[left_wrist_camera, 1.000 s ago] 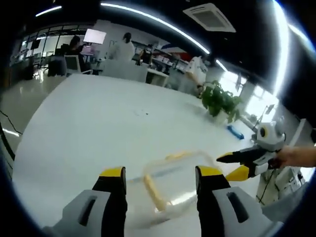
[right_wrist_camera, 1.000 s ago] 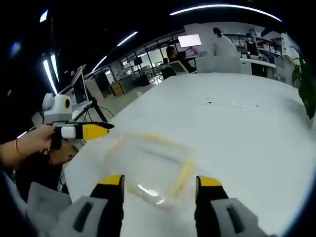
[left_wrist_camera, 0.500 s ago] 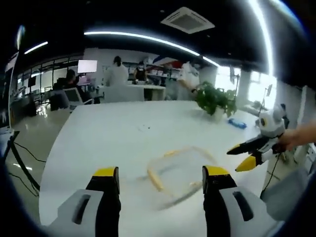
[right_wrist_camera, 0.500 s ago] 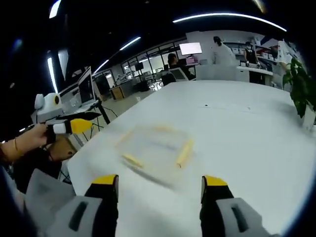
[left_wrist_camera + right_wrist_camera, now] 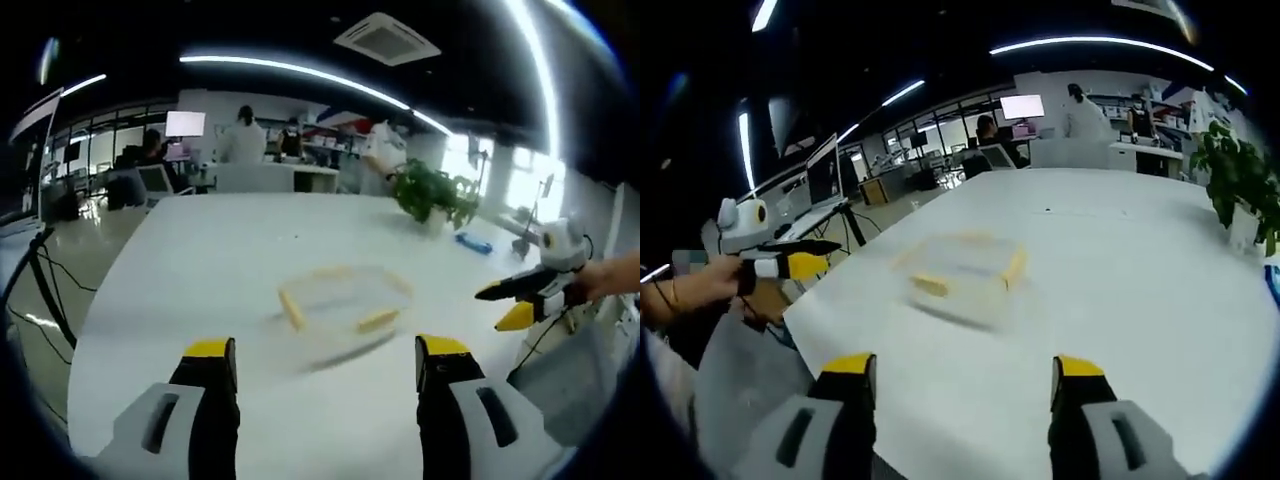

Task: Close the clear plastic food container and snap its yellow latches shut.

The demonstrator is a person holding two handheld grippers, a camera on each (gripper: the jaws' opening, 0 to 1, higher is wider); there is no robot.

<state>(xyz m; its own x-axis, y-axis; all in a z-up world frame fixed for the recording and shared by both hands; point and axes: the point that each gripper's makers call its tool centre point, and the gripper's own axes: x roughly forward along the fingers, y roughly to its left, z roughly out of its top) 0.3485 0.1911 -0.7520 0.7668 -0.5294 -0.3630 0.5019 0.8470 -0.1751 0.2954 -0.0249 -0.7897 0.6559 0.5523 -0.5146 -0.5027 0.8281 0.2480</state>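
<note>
Both grippers have backed off the blurred container (image 5: 342, 305); fingers apart, empty.

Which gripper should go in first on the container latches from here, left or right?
Probably left, narrowly. Both grippers are open and back from the clear container on the white table. The left gripper has it centred between its fingers, two yellow latches facing it. The right gripper sees it off-centre and blurred.
</note>
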